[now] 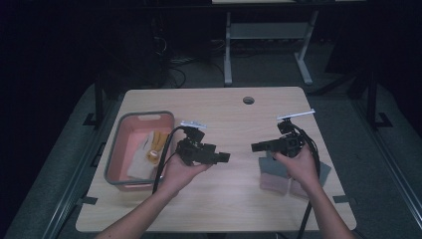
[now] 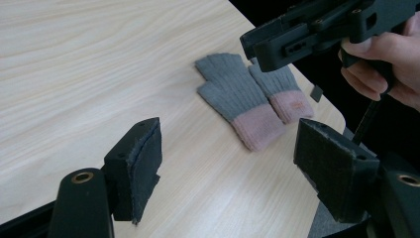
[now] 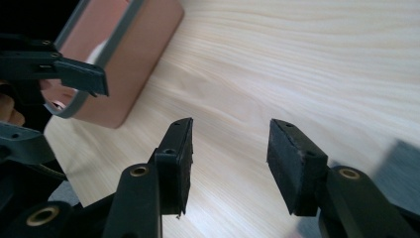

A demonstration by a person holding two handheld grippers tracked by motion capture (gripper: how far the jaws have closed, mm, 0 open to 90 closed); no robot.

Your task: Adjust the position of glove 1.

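Both grippers hang above the table (image 1: 219, 199), facing each other across its middle, and neither carries anything. The left gripper (image 1: 222, 157) has its jaws apart with only bare wood between them; the right gripper (image 1: 256, 147) is likewise released, nothing between its pads.

The gloves (image 2: 252, 96), a grey pair with pink cuffs, lie flat side by side near the table's right front corner. In the high view they sit directly under the right hand (image 1: 293, 167), partly hidden by it. Their long axis runs fingers towards the table's far side, cuffs towards the person, as far as the dim high view lets me judge.

A pink bin (image 1: 117, 149) with a grey rim stands at the left, with cloth items inside.

Judgement: the right hand is much nearer to the gloves, but its jaws point away from them, towards the bin. The left gripper points at the gloves from across the table, well apart from them.
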